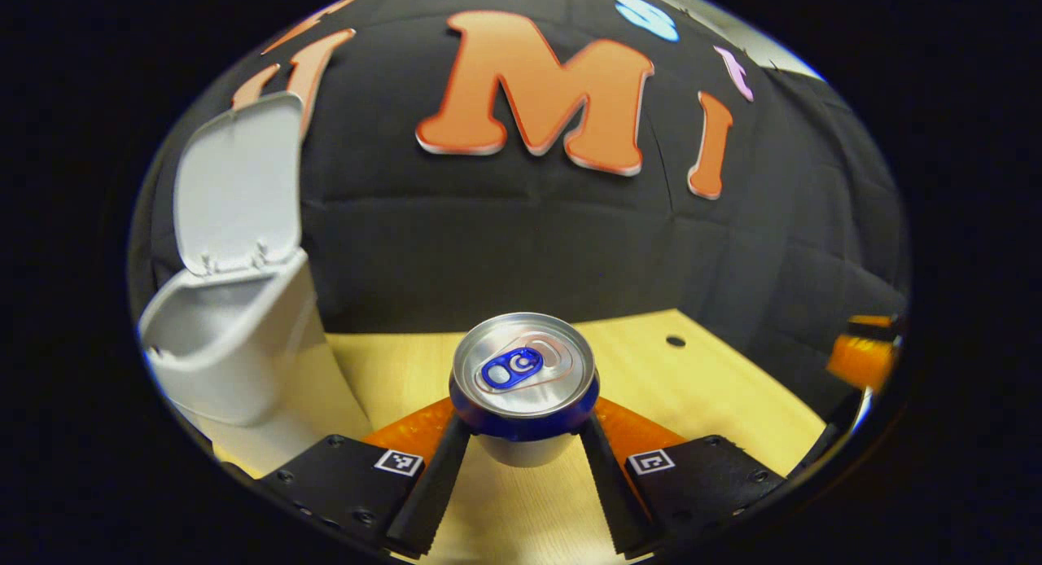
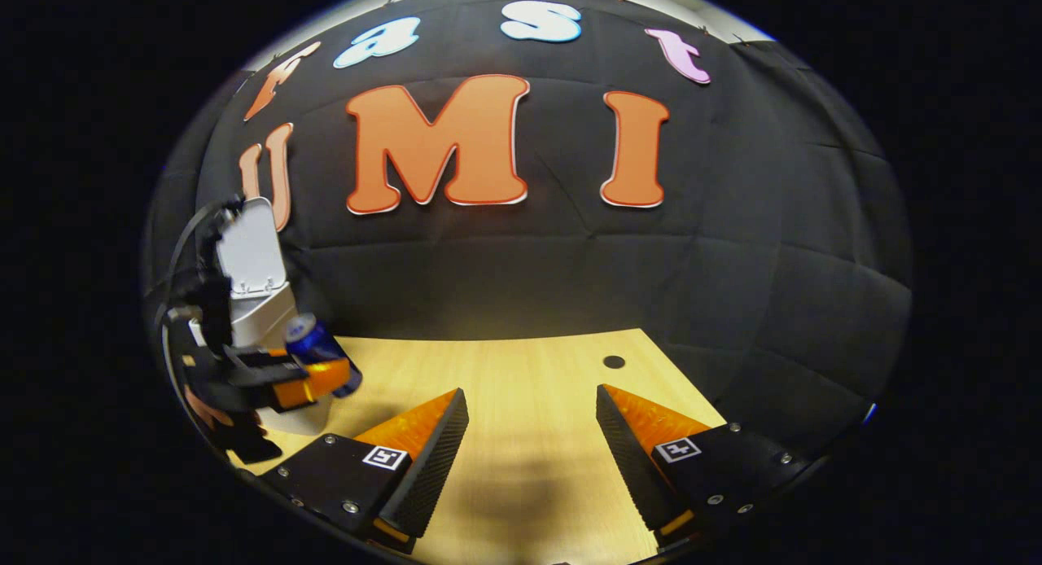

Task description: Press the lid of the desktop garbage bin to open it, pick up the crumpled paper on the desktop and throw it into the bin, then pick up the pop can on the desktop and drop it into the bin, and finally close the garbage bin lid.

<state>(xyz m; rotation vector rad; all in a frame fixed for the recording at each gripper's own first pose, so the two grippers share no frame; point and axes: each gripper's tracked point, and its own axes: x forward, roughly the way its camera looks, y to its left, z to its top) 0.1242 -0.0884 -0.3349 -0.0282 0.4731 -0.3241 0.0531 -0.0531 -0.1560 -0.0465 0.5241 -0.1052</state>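
Gripping the can [image 1: 524, 378] by its sides just under the top rim, the left gripper [image 1: 521, 451] holds it upright above the table [image 1: 708, 394], with the bin [image 1: 232, 345] off to one side, lid [image 1: 238, 182] raised. Thin, smooth metal is probably light, slippery and easily dented, so a mid-wall hold with modest squeeze suits. The right gripper [image 2: 529, 459] hovers unclenched over the table, holding nothing.

light: warm, from above, bright on the pale wooden bench [image 2: 529, 370], dim toward the black cloth wall | glare: sheen on the silver top of the blue pop can [image 1: 523, 365] | shadows: soft dark patch on bench between right fingers | distortion: strong fisheye bending at edges | focus: centre sharp, rims soft
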